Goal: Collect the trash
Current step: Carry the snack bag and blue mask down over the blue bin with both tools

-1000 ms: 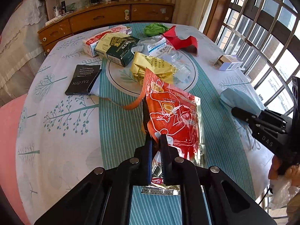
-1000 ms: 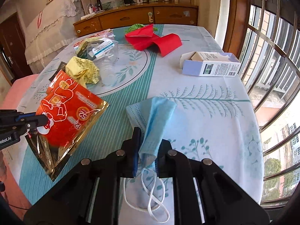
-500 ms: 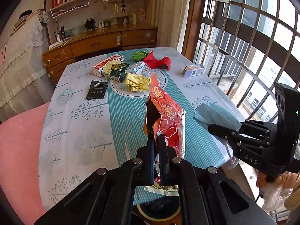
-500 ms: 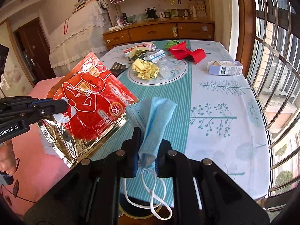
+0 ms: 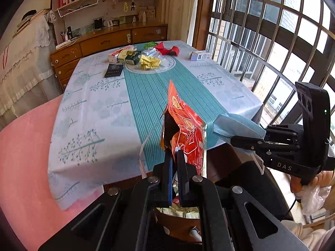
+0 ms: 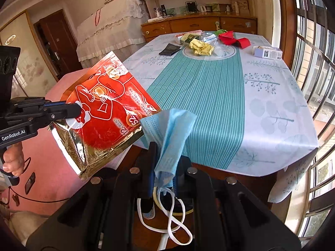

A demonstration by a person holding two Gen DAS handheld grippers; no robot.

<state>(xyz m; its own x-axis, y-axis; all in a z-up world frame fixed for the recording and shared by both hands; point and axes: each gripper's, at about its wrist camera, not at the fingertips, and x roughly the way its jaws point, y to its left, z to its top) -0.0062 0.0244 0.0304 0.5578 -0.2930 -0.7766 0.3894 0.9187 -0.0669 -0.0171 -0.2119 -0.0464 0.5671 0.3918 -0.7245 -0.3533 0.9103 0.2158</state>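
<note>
My left gripper (image 5: 174, 154) is shut on a red foil pouch (image 5: 184, 133), which hangs in the air off the near edge of the table; the right wrist view shows the same pouch (image 6: 104, 113) broadside with that gripper (image 6: 76, 109) clamping its left edge. My right gripper (image 6: 164, 154) is shut on a crumpled blue face mask (image 6: 170, 133), its white ear loops (image 6: 167, 215) dangling below. From the left wrist view the mask (image 5: 236, 125) sits at the tip of the right gripper (image 5: 233, 140), just right of the pouch.
The table (image 5: 94, 108) with a teal-striped cloth carries more litter at its far end: a yellow wrapper (image 5: 149, 61), red paper (image 5: 167, 49), a black booklet (image 5: 114, 71), boxes (image 5: 199, 55). A barred window (image 5: 272, 41) runs along the right, a pink seat (image 5: 25, 156) lies left, a cabinet (image 5: 108, 39) behind.
Both grippers have pulled back from the table with their loads, rising a little; the pouch and mask, over the cloth a second ago, now hang past the table's near edge.
</note>
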